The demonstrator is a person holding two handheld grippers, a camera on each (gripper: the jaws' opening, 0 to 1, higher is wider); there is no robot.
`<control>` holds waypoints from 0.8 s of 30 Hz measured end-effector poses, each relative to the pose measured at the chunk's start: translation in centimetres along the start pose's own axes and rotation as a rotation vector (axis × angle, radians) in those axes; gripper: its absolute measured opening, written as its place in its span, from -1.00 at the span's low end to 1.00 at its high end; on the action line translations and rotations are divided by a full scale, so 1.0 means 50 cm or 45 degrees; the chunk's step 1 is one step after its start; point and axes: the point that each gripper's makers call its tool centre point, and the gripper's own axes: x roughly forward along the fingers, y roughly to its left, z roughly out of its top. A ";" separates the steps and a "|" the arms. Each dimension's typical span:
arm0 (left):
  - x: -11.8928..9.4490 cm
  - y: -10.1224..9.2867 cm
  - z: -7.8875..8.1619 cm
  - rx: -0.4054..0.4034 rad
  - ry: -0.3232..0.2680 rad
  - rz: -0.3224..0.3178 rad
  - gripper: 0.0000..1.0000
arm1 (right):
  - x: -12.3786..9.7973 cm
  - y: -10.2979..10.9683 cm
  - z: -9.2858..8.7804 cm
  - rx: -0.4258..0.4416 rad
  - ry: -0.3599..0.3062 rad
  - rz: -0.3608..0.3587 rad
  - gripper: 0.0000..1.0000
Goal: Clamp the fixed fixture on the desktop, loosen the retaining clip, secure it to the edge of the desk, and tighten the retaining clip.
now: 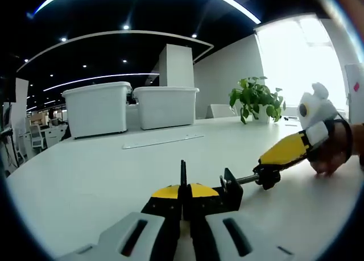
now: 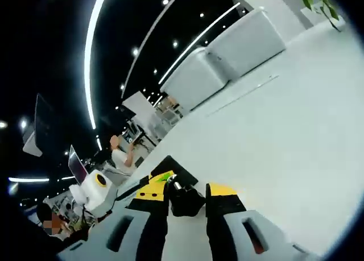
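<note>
A black clamp fixture (image 1: 230, 188) lies on the white desk (image 1: 85, 175), between both grippers. In the left gripper view my left gripper (image 1: 183, 190) is shut on the clamp's thin black upright plate. The clamp's screw rod (image 1: 248, 179) runs right to a black knob (image 1: 267, 175), where my right gripper (image 1: 266, 169) comes in with yellow-tipped jaws closed round the knob, a hand (image 1: 335, 156) behind it. In the right gripper view the right gripper (image 2: 186, 191) holds that knob (image 2: 185, 202) between its fingers, and the left gripper (image 2: 161, 177) shows just beyond it.
Two white lidded bins (image 1: 96, 107) (image 1: 166, 104) stand at the desk's far side, with a flat metal strip (image 1: 163, 141) lying before them. A potted plant (image 1: 257, 99) stands at the far right. A person (image 2: 120, 153) sits at another desk in the background.
</note>
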 end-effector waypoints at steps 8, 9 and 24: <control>0.000 -0.002 0.000 0.000 0.001 -0.002 -0.92 | -0.002 -0.008 0.000 0.062 0.018 -0.006 -0.50; 0.001 -0.002 0.000 0.001 0.001 -0.002 -0.92 | -0.003 -0.007 -0.001 0.076 0.021 0.001 -0.50; 0.000 -0.002 0.000 -0.002 0.000 -0.002 -0.92 | 0.003 0.011 -0.002 -0.386 -0.017 0.021 -0.53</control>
